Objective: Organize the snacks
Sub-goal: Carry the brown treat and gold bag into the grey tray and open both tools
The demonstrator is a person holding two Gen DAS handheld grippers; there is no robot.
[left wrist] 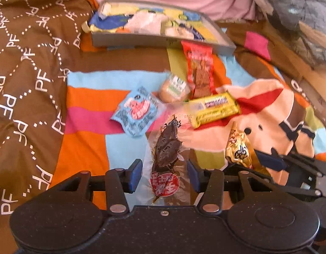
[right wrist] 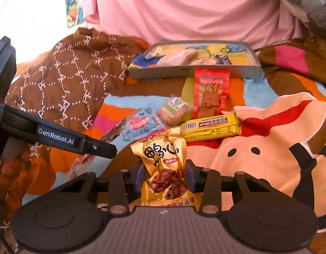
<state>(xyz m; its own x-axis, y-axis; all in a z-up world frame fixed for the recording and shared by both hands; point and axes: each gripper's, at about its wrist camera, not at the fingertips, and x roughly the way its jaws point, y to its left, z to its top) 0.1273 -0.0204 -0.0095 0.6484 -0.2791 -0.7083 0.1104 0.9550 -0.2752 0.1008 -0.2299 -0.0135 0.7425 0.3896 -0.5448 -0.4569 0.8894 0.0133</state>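
Gold packet (right wrist: 166, 169) bottom hidden, tray (right wrist: 192, 72) contents blurred

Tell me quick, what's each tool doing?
Left tool: open, clear packet lying between its pads, not squeezed.
Right tool: shut on gold packet.

On the blanket (right wrist: 269, 158), the tray (right wrist: 192, 72) lies farthest back, the long packet (right wrist: 211, 93) just before it, then the round snack (right wrist: 173, 111) between the small packet (right wrist: 141, 123) at left and the bar (right wrist: 211, 127) at right.
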